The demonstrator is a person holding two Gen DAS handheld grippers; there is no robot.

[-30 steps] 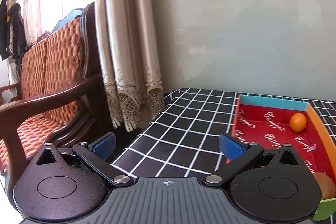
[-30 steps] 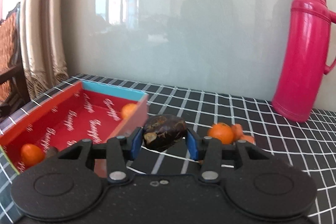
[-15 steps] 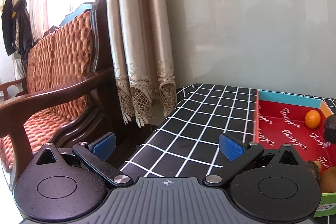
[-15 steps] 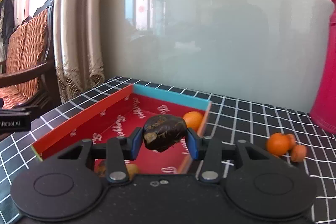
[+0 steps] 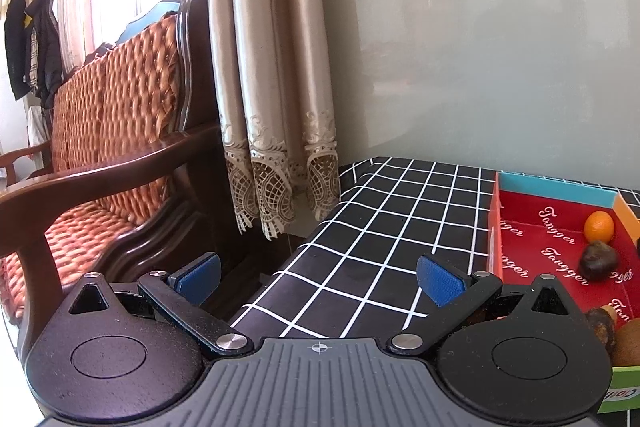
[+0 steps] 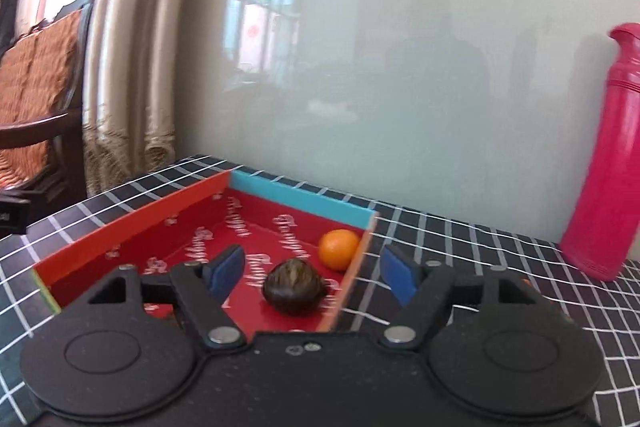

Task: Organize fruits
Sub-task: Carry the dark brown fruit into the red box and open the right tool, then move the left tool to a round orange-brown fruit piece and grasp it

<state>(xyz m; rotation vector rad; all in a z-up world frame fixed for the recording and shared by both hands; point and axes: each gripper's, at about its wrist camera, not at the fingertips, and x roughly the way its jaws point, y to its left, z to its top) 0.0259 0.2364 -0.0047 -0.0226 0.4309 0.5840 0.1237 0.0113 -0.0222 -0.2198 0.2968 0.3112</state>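
A shallow red box [image 6: 132, 227] [image 5: 496, 227] with a blue far wall stands on the black checked tablecloth. Inside it lie an orange [image 6: 339, 249] [image 5: 598, 225] by the far right corner and a dark brown fruit [image 6: 295, 287] [image 5: 598, 260] just in front of it. My right gripper [image 6: 312, 273] hovers over the box's right side, its jaws opening, with the dark fruit lying free below and between the blue pads. My left gripper [image 5: 318, 275] stands open and empty over the table's left corner. More brown fruits [image 5: 628, 337] show at the box's near end.
A tall pink thermos [image 6: 608, 155] stands at the back right near the grey wall. A wooden chair with an orange woven cushion [image 5: 100, 131] and a beige curtain [image 5: 272, 75] are off the table's left edge.
The right gripper carried the dark fruit leftward over the box, then its jaws spread and the fruit dropped onto the box floor. The left gripper's view has drifted slightly left.
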